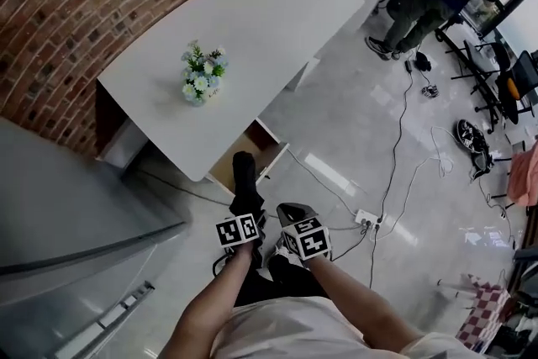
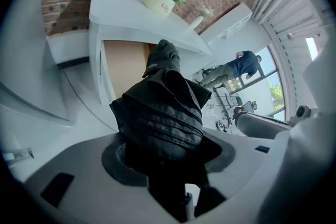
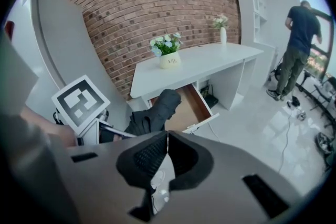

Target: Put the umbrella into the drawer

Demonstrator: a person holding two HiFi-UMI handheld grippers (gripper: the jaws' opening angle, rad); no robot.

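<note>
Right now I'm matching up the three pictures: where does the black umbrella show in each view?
Head view: umbrella low centre, pointing at the open drawer.
Left gripper view: umbrella fills the centre, clamped in the tongs of the left gripper.
Right gripper view: umbrella left of centre, before the drawer.
Shared landmark: the flower pot on the white desk, seen in all three.

Head view overhead; gripper views low, facing desk (image 1: 269, 21) (drawer (image 1: 266, 139) shared).
</note>
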